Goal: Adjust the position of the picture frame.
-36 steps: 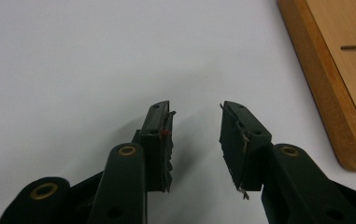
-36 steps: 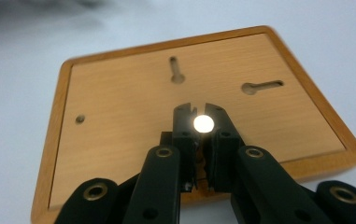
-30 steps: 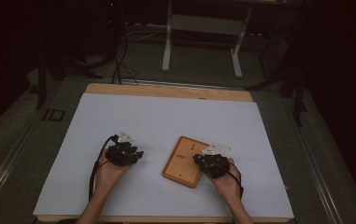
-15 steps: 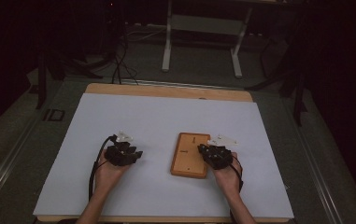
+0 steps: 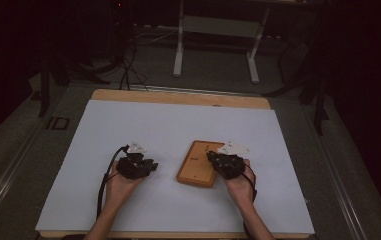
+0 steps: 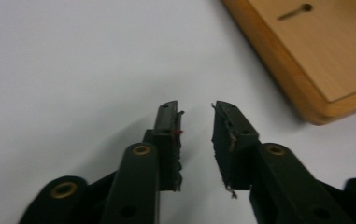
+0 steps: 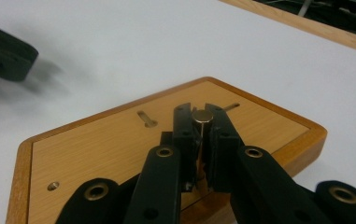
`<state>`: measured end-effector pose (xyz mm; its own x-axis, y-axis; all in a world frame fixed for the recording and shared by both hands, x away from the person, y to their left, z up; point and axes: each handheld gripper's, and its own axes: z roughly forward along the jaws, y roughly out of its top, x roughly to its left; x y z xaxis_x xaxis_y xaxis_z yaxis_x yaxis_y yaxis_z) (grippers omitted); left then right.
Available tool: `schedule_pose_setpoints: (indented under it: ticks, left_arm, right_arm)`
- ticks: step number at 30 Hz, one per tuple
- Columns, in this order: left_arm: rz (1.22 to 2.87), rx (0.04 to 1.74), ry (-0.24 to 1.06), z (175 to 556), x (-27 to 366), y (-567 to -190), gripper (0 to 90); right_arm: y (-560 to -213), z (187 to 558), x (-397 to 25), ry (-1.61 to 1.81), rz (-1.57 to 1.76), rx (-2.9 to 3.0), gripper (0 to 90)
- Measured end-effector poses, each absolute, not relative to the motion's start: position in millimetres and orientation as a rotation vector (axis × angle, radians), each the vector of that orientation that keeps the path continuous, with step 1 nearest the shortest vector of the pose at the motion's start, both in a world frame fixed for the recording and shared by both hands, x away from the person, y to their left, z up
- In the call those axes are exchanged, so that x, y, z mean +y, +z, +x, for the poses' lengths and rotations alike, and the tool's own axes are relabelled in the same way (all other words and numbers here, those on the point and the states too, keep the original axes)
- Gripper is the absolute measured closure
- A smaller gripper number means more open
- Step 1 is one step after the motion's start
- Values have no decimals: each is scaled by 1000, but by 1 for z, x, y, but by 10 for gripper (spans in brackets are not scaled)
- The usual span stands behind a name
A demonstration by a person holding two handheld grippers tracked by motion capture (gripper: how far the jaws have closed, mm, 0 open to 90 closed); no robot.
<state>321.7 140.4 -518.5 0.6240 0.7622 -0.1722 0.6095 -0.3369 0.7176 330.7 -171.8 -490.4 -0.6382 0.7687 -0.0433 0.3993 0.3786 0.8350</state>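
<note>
A small round metal peg [image 7: 202, 115] is pinched between the two black jaws of the right gripper [image 7: 202, 122], and it is held upright over the wooden board [image 7: 119, 144]. Two keyhole slots [image 7: 146, 118] are cut in the board's top, at about 11 and 1 o'clock from the peg.

The jaws of the left gripper [image 6: 195, 122] are spread apart, and nothing is held between them. Only the white table cover [image 6: 73, 60] is seen under them. A corner of the wooden board [image 6: 316, 60] is seen at 2 o'clock from these jaws, near but not touched.

From above, the board [image 5: 196, 165] is laid flat on the white cover [image 5: 178, 125]. The right gripper [image 5: 218, 159] is placed at the board's 3 o'clock edge. The left gripper [image 5: 148, 166] is found at the board's 9 o'clock side, with a gap between them.
</note>
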Motion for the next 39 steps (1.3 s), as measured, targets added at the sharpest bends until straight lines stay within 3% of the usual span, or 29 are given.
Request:
schedule_pose_setpoints:
  ticks: [4, 18, 30, 39]
  left_arm:
    - [2083, 1032, 228, 320, 132, -518, 795]
    - [2199, 943, 162, 317, 104, -529, 826]
    - [2234, 892, 138, 302, 104, -525, 858]
    - [2313, 781, 87, 290, 79, -532, 871]
  right_arm:
    - [-489, 331, -169, 1175, 994, 2220, 843]
    - [-483, 332, -156, 1224, 942, 2240, 844]
    - [-475, 324, -139, 1271, 833, 2278, 843]
    - [-475, 324, -149, 1242, 788, 2312, 841]
